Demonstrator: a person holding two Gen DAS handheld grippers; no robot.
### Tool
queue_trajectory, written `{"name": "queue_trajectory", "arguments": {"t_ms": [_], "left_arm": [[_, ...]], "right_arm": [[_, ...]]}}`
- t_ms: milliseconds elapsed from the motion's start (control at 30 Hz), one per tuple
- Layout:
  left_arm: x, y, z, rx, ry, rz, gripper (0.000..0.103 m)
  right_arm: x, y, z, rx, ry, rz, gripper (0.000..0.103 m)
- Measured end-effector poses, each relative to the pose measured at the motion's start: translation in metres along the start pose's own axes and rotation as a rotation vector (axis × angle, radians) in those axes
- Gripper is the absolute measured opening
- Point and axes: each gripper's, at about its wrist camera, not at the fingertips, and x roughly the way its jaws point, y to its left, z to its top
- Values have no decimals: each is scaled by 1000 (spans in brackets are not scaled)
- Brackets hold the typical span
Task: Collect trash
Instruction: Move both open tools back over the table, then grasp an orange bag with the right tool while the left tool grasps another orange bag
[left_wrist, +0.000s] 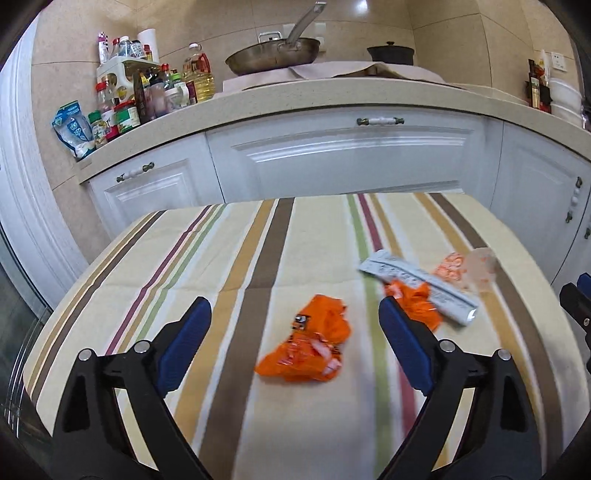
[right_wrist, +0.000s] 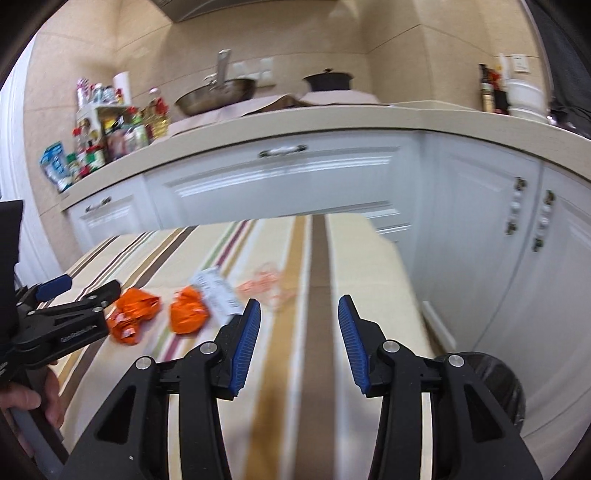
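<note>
The nearest orange wrapper (left_wrist: 308, 341) lies crumpled on the striped cloth of the counter (left_wrist: 236, 258), in line with the gap between the fingers of my left tool (left_wrist: 293, 314) and slightly ahead of their tips. I hold that tool wide open and empty; neither blue pad touches the wrapper.

A second orange wrapper (left_wrist: 417, 301) lies just beyond the right-hand pad of the left tool, partly hidden by it. A grey-white printed packet (left_wrist: 417, 282) rests across its far edge, touching it. Beside the packet's far side lies a clear film with pale orange print (left_wrist: 465, 271).

My right tool (right_wrist: 299, 317) is also open and holds nothing. It hovers over the brown stripe, with bare cloth between its fingers. From its view, all four pieces lie to the left, the clear film (right_wrist: 269, 286) nearest its left pad. A dark round object (right_wrist: 491, 384) shows low at the right edge of the counter; I judge it may be a bin, but I cannot confirm this.

Step in hand, as I judge it: approach to the first pick. None of the trash is collected yet. The next move calls for advancing and lowering the left tool until the pads bracket the near wrapper, then closing. The foil is light and may slide on the cloth.
</note>
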Motion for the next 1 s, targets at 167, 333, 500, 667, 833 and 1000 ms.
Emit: {"name": "queue_trajectory", "arguments": {"t_ms": [167,333,500,667,833,1000], "left_arm": [[25,4,-5,57,40,-12,90],[45,10,-9,48,94,-74,71],[45,22,-11,23,91,-110,37],[47,45,-12,-38,109,-107,24],[44,67,-13,-80,109,-85,23],[44,80,-16,-106,117,-80,23]], "right_arm": [[13,31,1,-42,29,36,44],[27,56,2,-72,55,62,44],[42,80,3,-105,83,89,47],[59,99,2,-134,127,97,48],[73,106,2,-138,178,82,48],[90,113,0,-154,252,62,48]]}}
